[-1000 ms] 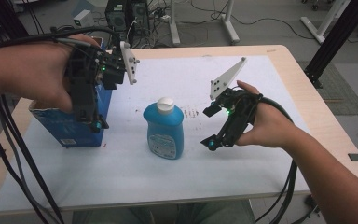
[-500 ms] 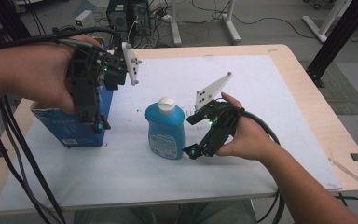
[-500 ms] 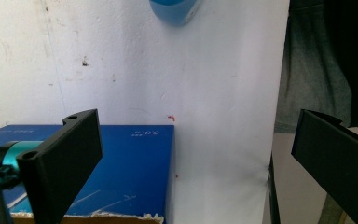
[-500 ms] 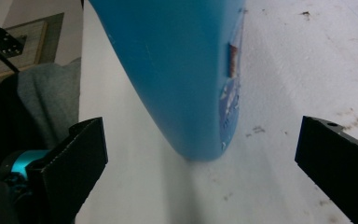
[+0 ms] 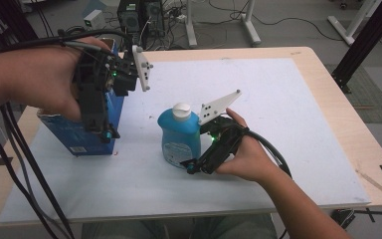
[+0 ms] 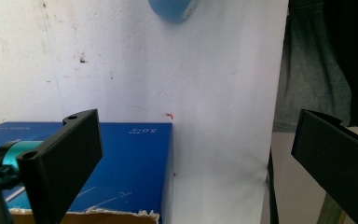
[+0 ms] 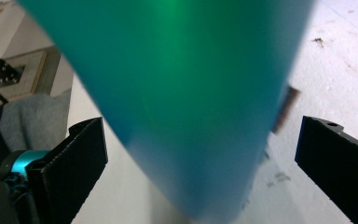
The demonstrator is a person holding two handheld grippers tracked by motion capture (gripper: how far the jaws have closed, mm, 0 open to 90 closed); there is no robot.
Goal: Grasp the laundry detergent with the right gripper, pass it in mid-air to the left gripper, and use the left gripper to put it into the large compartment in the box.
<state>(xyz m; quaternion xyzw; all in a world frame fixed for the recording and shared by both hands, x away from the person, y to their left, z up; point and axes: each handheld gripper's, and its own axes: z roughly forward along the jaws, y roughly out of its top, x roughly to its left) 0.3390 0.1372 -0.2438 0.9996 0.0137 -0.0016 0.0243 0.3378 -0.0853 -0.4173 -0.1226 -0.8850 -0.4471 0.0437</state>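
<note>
A pale wooden worktop (image 5: 328, 94) carries a white sheet (image 5: 278, 99) that covers most of its surface; the sheet is smudged and has a small red mark (image 6: 168, 115) on it. Behind the worktop, on the grey floor (image 5: 288, 25), stand a black computer case (image 5: 139, 20) and a small white box (image 5: 94, 19), with cables (image 5: 273, 22) trailing among white frame legs (image 5: 251, 25). A black post (image 5: 365, 45) rises at the right.

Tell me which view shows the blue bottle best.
The high view: the blue bottle stands whole and upright there, white cap on top, with the right gripper at its base. The right gripper view has its body as a close blur between the open fingers. The left gripper view catches one rounded edge.
</note>
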